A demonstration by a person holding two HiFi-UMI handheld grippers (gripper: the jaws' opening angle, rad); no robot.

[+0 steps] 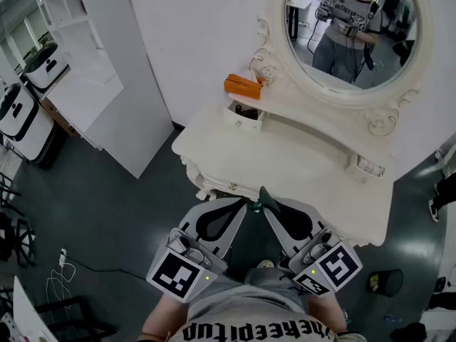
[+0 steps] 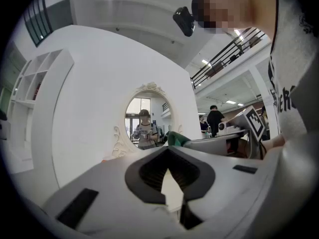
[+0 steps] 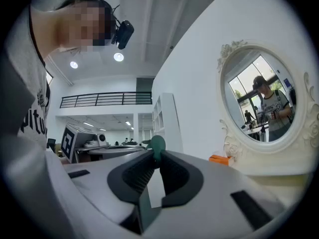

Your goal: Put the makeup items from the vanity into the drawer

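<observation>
The white vanity stands ahead of me under its oval mirror. An orange makeup item lies on top of a small drawer box, whose drawer is pulled open. Both grippers hover level in front of the vanity's near edge, tips close together. My right gripper is shut on a small dark green item that pokes out past its tips; the same green item shows beside the left jaws. My left gripper is shut with nothing between its pads.
A second small drawer box sits at the vanity's right end. A knob marks the front drawer below the top. A tall white partition stands to the left. A black bin and cables are on the dark floor.
</observation>
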